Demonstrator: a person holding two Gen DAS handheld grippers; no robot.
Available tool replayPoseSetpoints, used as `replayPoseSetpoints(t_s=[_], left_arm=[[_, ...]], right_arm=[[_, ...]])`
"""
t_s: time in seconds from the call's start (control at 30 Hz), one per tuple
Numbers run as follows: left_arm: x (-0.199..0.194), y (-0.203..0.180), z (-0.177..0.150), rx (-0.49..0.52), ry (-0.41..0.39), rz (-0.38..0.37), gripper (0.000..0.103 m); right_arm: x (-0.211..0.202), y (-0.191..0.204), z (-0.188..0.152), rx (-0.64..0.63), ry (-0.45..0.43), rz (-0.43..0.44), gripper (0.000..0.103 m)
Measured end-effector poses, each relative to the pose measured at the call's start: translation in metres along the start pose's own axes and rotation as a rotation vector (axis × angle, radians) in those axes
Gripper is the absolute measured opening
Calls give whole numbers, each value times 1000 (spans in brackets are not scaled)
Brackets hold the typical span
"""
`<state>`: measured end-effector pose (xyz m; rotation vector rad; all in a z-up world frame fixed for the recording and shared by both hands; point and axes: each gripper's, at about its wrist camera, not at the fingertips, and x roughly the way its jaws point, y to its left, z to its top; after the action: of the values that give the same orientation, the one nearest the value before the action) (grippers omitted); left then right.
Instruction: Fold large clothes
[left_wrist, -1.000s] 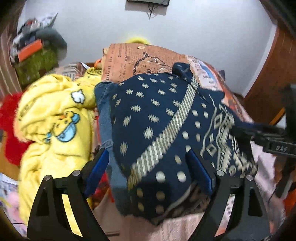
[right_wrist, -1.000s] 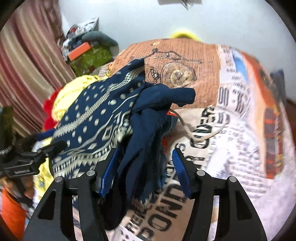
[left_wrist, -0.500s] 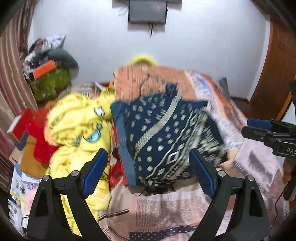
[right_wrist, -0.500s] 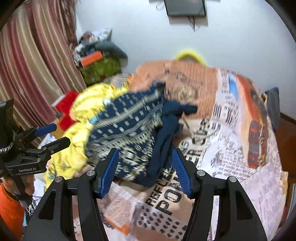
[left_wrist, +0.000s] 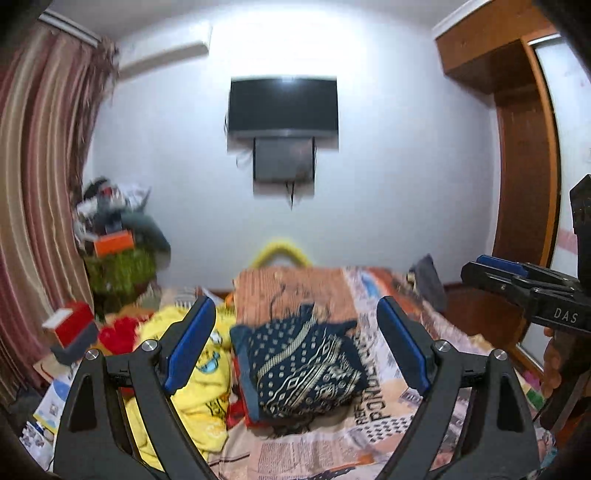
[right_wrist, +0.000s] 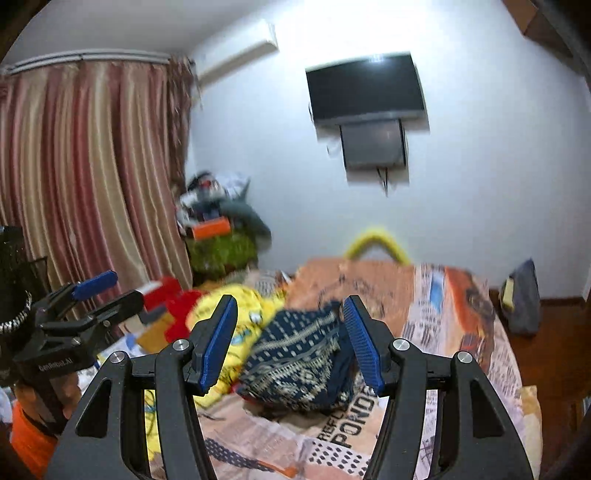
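On the bed (left_wrist: 424, 332), mid-scene, the folded navy patterned garment (left_wrist: 306, 365) lies atop a pile, beside yellow clothing (left_wrist: 199, 384) to its left. Left gripper (left_wrist: 295, 347) and right gripper (right_wrist: 290, 339) hover spread and empty, apparently because the fold is finished.

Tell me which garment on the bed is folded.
The navy patterned garment: a compact folded bundle on the bedsheet. The yellow cartoon-print garment beside it lies crumpled.

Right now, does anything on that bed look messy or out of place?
Yes. The navy patterned garment lies bunched up, not flat, on the bedspread. A crumpled yellow garment is heaped beside it.
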<state>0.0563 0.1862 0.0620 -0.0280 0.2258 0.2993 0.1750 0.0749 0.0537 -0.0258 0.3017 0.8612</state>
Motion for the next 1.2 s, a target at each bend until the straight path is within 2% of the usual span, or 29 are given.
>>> replayPoseSetpoints(t_s=[0.1,0.23,0.37,0.43,0.47,0.7,1.2], left_arm=[[-27,-7,2,-18,-56,-4,89],[-54,-15,-4,-34,-112,-8,89],[-67,-22,-14,-39,-128,-20,95],[-71,-22,-18,-41,-127,-14,100],[-72,-22,-20,-40,-128,-7,103],[-73,-21,-30,-68,-82,-4,102],[-65,-21,-38,-64,-54,10,103]], right_arm=[[-23,14,0,-12,-65,5,56],[-39,27,-6,-25,-107,7,57],[-40,34,-15,-39,-121,-11,67],[-39,38,-18,-51,-127,-36,75],[-41,40,-18,-51,-130,-45,82],[-40,38,-19,-32,-141,-112,100],[-48,30,-31,-7,-114,-137,102]])
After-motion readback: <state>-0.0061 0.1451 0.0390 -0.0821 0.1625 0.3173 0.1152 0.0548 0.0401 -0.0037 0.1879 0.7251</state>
